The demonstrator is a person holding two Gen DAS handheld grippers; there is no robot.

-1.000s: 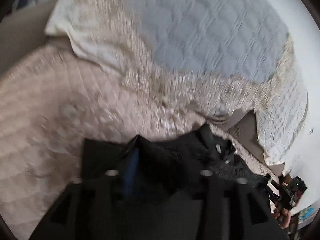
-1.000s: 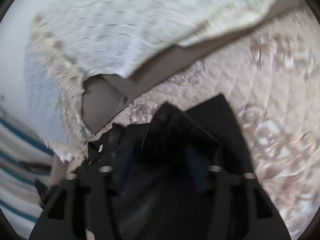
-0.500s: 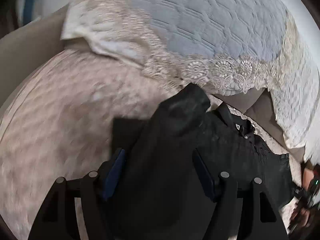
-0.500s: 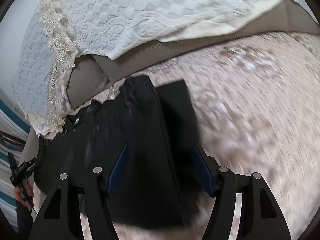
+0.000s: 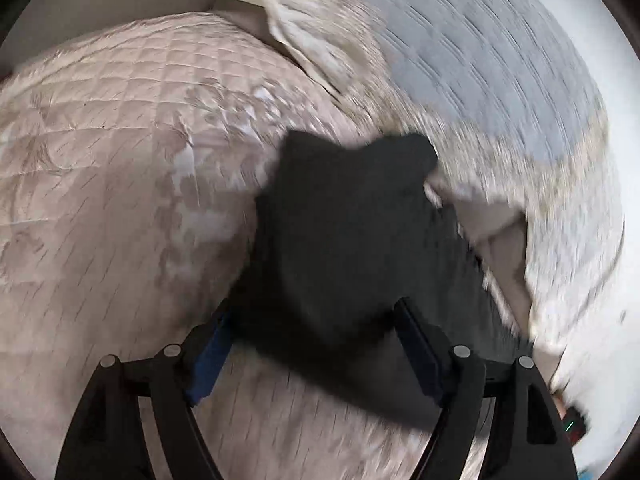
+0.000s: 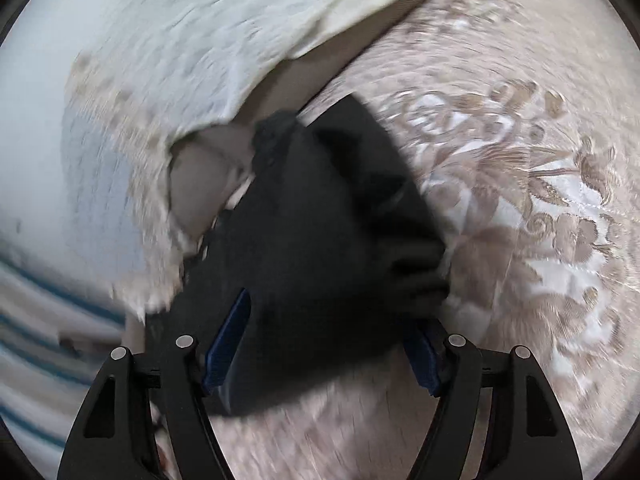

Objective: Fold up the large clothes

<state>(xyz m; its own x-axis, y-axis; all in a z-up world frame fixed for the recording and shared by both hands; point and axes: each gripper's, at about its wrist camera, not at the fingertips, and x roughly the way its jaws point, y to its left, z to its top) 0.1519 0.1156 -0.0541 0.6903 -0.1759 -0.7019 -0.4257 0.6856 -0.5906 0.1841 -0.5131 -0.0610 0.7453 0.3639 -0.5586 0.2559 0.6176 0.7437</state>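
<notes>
A black garment (image 5: 352, 240) lies on the beige quilted bedspread (image 5: 112, 184), its folded end reaching toward the pillows. My left gripper (image 5: 316, 356) hovers over its near edge, jaws opening wide; the cloth lies between the blue pads (image 5: 212, 352) but they do not press it. In the right wrist view the same black garment (image 6: 320, 232) lies bunched ahead of my right gripper (image 6: 328, 344). Its jaws are opening too, with cloth lying loose between the blue pads (image 6: 230, 336).
White and grey lace-trimmed pillows (image 5: 480, 72) lie at the head of the bed, seen also as a white textured pillow (image 6: 192, 40). A blue-striped cloth (image 6: 36, 320) shows at the left edge. A hand with a device (image 5: 572, 424) is at the lower right.
Both grippers have let go of the black garment and their jaws have widened. The cloth has dropped onto the bedspread, and both grippers have drawn back and lower.
</notes>
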